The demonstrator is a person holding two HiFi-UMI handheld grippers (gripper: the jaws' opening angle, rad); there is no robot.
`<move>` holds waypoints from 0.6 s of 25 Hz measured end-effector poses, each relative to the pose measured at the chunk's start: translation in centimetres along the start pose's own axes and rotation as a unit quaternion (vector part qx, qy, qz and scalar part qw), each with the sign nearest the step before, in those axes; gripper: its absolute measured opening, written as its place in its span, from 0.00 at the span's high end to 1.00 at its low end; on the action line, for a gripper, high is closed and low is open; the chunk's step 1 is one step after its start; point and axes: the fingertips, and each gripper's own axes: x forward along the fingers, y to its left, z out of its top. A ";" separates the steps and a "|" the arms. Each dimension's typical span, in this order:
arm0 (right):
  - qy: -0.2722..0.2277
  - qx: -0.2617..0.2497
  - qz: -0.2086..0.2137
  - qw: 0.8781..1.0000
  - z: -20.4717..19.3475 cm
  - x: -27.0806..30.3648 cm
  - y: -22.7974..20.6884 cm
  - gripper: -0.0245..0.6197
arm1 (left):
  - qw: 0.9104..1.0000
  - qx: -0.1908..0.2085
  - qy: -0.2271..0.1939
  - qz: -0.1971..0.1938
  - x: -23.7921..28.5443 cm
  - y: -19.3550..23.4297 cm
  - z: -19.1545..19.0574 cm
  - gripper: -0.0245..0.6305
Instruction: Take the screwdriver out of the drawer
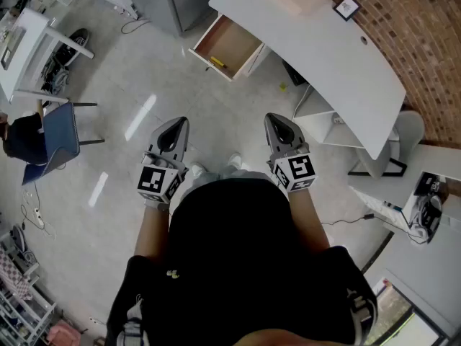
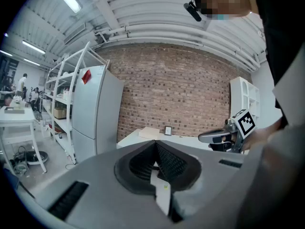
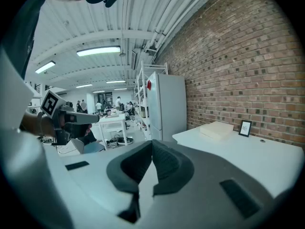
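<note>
The left hand-held gripper (image 1: 176, 130) and right hand-held gripper (image 1: 279, 130) both have jaws pressed together, empty, well apart from the white tabletop (image 1: 324, 45). The open drawer (image 1: 232, 40) beneath holds the yellow screwdriver (image 1: 217, 63); arriving closed would probably just shove it aside.

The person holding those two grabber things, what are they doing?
A person stands holding the left gripper and the right gripper out in front, both shut and empty. Ahead, the drawer at the white desk is open, with a small yellow thing, probably the screwdriver, inside. Neither gripper has reached it yet.
</note>
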 end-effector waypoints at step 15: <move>-0.002 0.006 0.030 1.000 -0.4 1.6 -5.9 0.94 | 0.999 -0.001 0.027 0.017 5.2 -2.2 -0.7 0.96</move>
